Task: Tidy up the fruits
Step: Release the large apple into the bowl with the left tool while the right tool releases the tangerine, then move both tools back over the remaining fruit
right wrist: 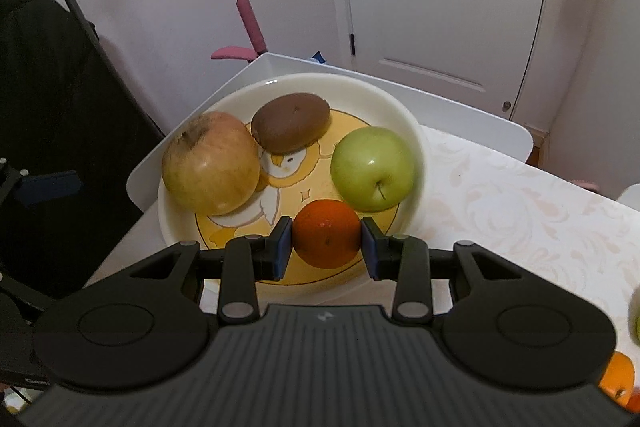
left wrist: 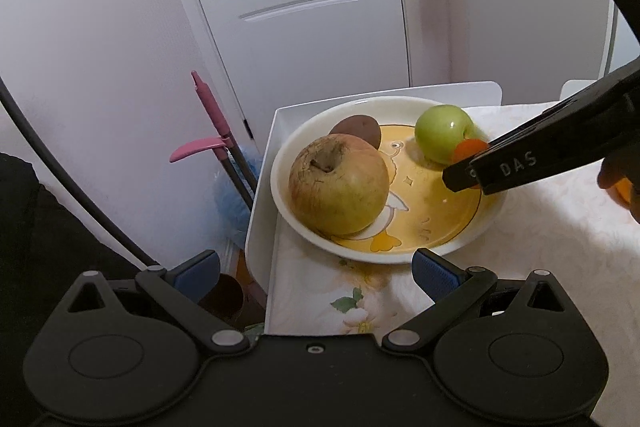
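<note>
L wrist view: left gripper (left wrist: 316, 267) spread wide, empty, near the cream duck-print ceramic plate (left wrist: 472, 235). R wrist view: right gripper (right wrist: 327, 242) clamps small round orange tangerine (right wrist: 326, 237) over the plate's near part, w/ shiny green apple (right wrist: 372, 167) just far-right.

Both wrist views look steeply down, close, sharing the plate (left wrist: 288, 203)
</note>
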The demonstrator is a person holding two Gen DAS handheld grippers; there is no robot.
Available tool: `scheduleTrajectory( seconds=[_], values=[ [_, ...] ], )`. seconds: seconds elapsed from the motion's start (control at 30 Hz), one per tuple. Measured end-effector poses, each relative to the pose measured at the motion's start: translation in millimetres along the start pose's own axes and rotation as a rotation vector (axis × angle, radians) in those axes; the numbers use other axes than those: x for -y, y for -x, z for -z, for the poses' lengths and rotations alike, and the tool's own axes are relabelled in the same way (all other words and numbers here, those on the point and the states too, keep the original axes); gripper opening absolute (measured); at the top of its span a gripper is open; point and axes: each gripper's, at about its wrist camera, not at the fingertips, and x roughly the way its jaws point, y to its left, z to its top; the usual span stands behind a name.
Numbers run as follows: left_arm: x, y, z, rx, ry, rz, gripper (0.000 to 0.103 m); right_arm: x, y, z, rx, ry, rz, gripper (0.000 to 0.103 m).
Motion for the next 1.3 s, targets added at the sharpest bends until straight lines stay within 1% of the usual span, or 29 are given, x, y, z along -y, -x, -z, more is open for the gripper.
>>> scheduleTrajectory(
  seconds=[0.03,0.07,0.1,0.13,0.2,0.3,0.63,0.8,1.03,1.3],
  values=[
    [0,-1,1,-0.001,0.0,0.001,0.103,0,0,1,0.002,0.003,-0.003,0.052],
    [0,-1,1,-0.002,0.003,0.004,0.103,0,1,1,0.012,0.003,-0.003,0.059],
    [0,-1,1,-0.004,0.009,0.008,0.103,1,3,1,0.024,0.004,-0.004,0.069],
    [0,-2,1,-0.006,0.017,0.011,0.103,1,6,1,0.034,0.006,-0.006,0.075],
    [-2,-1,1,-0.008,0.036,0.023,0.103,1,11,2,0.056,0.003,0.01,0.103],
    [-3,1,2,-0.007,0.058,0.037,0.103,3,20,4,0.095,-0.016,0.022,0.103],
    [0,13,0,0.009,0.07,0.032,0.103,2,37,7,0.089,-0.025,0.06,0.103],
    [0,22,-2,0.019,0.078,0.045,0.103,-1,52,9,0.103,-0.044,0.065,0.103],
    [2,40,-7,0.05,0.07,0.065,0.103,-7,84,12,0.139,-0.067,0.094,0.103],
    [5,64,-18,0.087,0.051,0.103,0.103,-1,132,21,0.188,-0.129,0.149,0.103]
  ],
)
